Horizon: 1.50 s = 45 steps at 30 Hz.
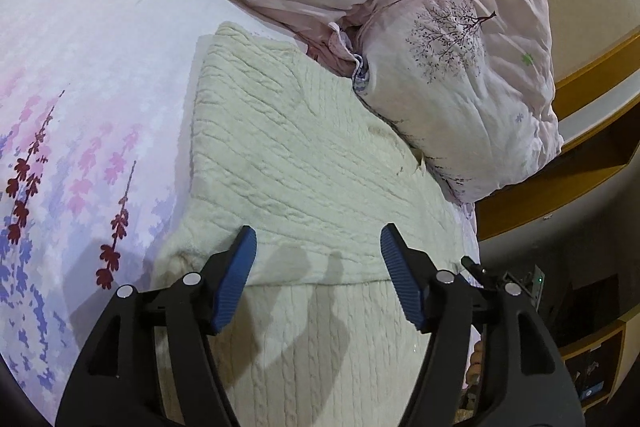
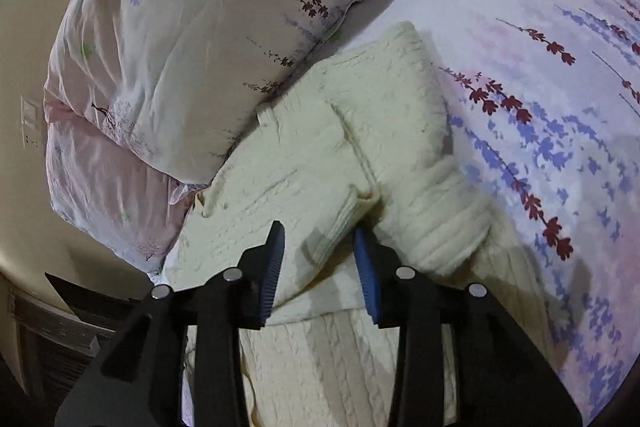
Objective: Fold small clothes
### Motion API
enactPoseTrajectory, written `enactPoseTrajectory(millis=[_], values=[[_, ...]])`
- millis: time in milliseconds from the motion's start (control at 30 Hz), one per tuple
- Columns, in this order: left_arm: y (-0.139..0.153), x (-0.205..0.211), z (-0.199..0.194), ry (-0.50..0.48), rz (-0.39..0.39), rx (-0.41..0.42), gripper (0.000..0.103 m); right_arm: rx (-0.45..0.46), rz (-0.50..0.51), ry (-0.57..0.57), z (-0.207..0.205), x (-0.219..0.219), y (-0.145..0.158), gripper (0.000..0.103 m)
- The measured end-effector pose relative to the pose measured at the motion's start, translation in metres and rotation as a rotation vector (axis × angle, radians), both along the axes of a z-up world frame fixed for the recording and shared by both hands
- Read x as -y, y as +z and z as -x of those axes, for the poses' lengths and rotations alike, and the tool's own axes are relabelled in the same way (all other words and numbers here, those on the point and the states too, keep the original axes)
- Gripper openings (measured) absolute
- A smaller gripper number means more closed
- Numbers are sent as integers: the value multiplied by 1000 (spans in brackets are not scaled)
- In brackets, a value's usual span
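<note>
A cream cable-knit sweater (image 1: 296, 163) lies on the bed, spread over a bedsheet (image 1: 80, 75) printed with pink, purple and dark red flower sprigs. The knit is thick and soft-looking, with raised ribs running along it and a plainer, fuzzier face where the cloth has been turned over. It is partly folded: an upper layer ends in a straight edge across the lower part of the left wrist view, and under that edge a second layer with clear cable columns runs toward the camera. In the right wrist view a sleeve (image 2: 432, 195) lies doubled over the body, its ribbed cuff end bulging near the sheet, with a deep crease between sleeve and body. The far side of the sweater butts against a rumpled pink duvet (image 1: 472, 75) printed with small trees and green and blue blossoms.

The left gripper (image 1: 318, 239) hangs over the folded edge with its blue pads (image 1: 236, 279) spread wide apart, nothing caught between them; their shadows fall on the knit below. The right gripper (image 2: 318, 235) sits low over the sweater with its jaws partly apart. A ridge of knit rises between its blue pads (image 2: 368, 279), but I can't tell whether they press on it. Beyond the bed's edge stands yellow wooden shelving (image 1: 592, 155).
</note>
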<state>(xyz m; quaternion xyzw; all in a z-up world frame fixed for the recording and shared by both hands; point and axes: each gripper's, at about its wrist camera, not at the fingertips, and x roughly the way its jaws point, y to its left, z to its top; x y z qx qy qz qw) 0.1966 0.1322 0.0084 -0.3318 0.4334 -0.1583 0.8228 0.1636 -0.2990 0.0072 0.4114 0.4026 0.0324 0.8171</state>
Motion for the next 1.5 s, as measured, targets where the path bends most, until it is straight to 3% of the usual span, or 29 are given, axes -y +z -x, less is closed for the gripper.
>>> enactPoseTrajectory(millis=[100, 133, 167, 367, 567, 633, 700, 833, 967, 1133, 1267, 1500], values=[[1, -1, 1, -1, -3, -2, 66, 3, 7, -10, -3, 1, 1, 35], [1, -1, 1, -1, -2, -4, 66, -1, 11, -19, -8, 0, 0, 29], [1, -1, 1, 0, -3, -5, 66, -1, 28, -21, -9, 1, 0, 5], [1, -1, 2, -11, -5, -3, 66, 90, 171, -55, 10, 2, 26, 5], [2, 2, 4, -16, -17, 1, 66, -9, 234, -62, 10, 2, 5, 5], [3, 2, 7, -19, -22, 4, 66, -28, 296, -38, 5, -5, 9, 6], [7, 1, 15, -23, -34, 11, 66, -37, 297, -2, 4, -7, 12, 12], [17, -5, 42, -58, -71, 40, 66, 12, 229, 38, 24, 5, 24, 44], [26, -22, 83, -80, -136, 80, 67, 50, 237, 109, 60, 20, 37, 56], [20, -41, 128, -80, -166, 74, 68, 19, 224, 163, 118, 49, 33, 57], [4, -49, 159, -79, -130, 49, 68, -16, 178, 195, 157, 63, 22, 56], [-5, -35, 188, -137, -45, 70, 61, -42, 144, 301, 190, 47, 7, 42]])
